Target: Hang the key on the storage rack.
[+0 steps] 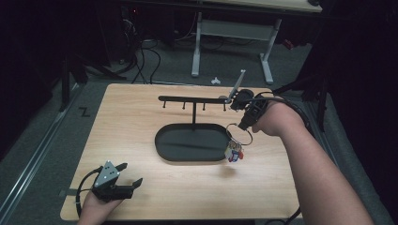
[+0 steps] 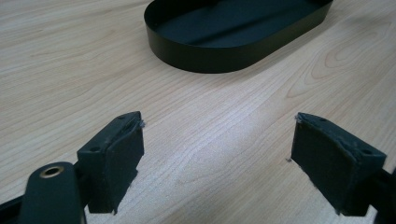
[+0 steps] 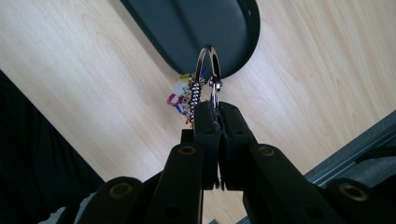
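Right gripper (image 1: 245,123) near the desk's (image 1: 141,197) right edge, above the wood and just off the right end of the tray (image 1: 164,140). Jaws pressed together, pinching a keyring (image 1: 239,136) at its top; ring seen edge-on in the right gripper view (image 3: 211,70). Keyring hanging clear of the desk, with a beaded chain and a small bunch of charms (image 1: 233,153) below, white, red and blue; charms too small to make out, possibly tags. Shadow of the bunch on the wood underneath.

Black oval tray in the middle of the desk, with a post rising from it to a crossbar (image 1: 192,99) fitted with short pegs. Right end of the crossbar close to the right gripper; touching or apart, hard to tell.

Left gripper (image 1: 123,180) at the near left corner of the desk, low over the wood. Jaws spread wide, bare wood between the pads (image 2: 116,158).
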A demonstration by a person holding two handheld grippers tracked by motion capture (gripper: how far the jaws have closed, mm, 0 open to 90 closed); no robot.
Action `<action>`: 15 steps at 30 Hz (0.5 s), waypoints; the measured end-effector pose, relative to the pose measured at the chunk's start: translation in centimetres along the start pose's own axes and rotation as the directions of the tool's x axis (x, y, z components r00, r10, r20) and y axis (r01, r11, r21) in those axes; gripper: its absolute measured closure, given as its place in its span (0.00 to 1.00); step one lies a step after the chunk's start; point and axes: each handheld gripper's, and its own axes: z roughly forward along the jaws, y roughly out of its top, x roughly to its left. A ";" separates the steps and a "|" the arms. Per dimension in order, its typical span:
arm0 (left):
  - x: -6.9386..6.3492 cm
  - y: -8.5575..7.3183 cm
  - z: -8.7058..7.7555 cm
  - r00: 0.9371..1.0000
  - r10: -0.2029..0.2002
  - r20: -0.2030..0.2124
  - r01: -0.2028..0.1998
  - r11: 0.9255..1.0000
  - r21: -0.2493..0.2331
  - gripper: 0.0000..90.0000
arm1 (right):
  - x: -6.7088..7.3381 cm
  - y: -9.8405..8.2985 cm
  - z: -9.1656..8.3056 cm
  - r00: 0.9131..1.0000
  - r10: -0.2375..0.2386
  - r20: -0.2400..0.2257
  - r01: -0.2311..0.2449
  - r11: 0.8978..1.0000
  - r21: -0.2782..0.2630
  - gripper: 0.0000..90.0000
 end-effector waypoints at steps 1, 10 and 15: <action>0.0 0.0 0.0 1.000 0.000 0.001 0.000 1.000 0.002 0.20 | 0.0 0.2 0.0 1.000 0.003 0.000 -0.003 1.000 -0.001 0.97; 0.0 -0.1 0.0 1.000 0.001 0.002 -0.001 1.000 0.006 0.20 | -0.8 2.4 0.8 1.000 -0.012 -0.009 0.012 1.000 -0.006 0.97; 0.1 -0.1 0.0 1.000 -0.003 0.003 0.003 1.000 0.005 0.20 | -1.5 3.1 1.2 1.000 -0.009 -0.013 0.009 1.000 -0.013 0.97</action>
